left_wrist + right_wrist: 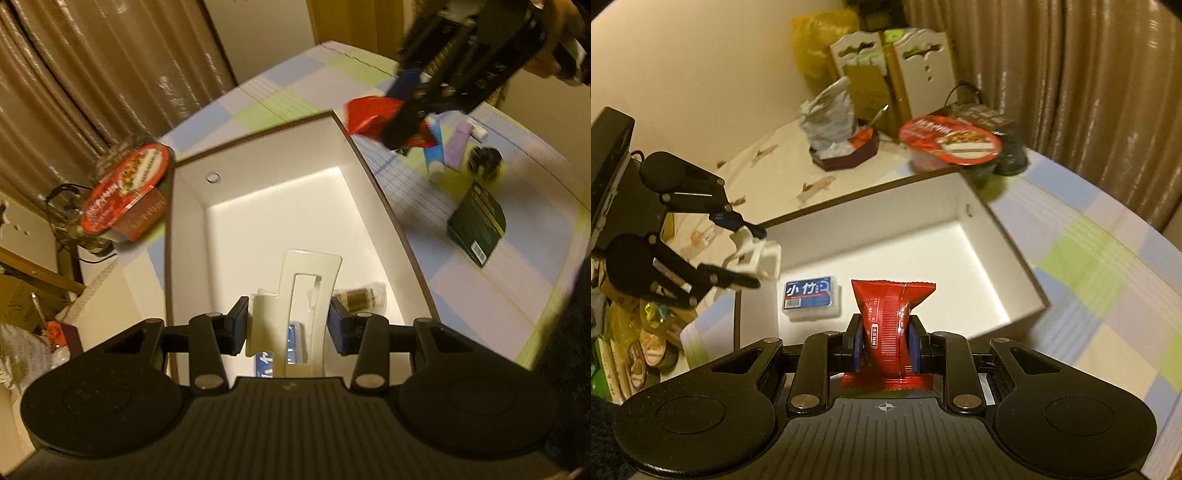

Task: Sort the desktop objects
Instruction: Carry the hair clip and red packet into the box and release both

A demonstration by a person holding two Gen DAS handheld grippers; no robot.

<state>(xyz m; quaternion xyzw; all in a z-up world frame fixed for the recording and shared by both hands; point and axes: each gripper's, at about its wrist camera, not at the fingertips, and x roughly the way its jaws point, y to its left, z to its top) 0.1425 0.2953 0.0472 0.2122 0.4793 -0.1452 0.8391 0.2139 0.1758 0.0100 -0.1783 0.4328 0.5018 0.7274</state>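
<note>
A white open box [280,162] lies on the chequered tablecloth. My left gripper [288,325] is shut on a white hair claw clip [314,266], held over the box's near end. Beneath it on the box floor lie a blue pack [264,363] and a small clear-wrapped brown item [360,297]. In the right wrist view, my right gripper [884,343] is shut on a red snack packet [890,306] above the box [886,206], near the blue pack [810,295]. The left gripper [746,254] with the clip [761,254] hangs over the box's left corner.
A red-lidded noodle bowl [125,188] [951,142] stands beyond the box. On the cloth to the right lie a dark green carton [476,221], a purple tube [456,144] and a dark round object [485,158]. A crumpled bag [831,122] sits in a tray behind.
</note>
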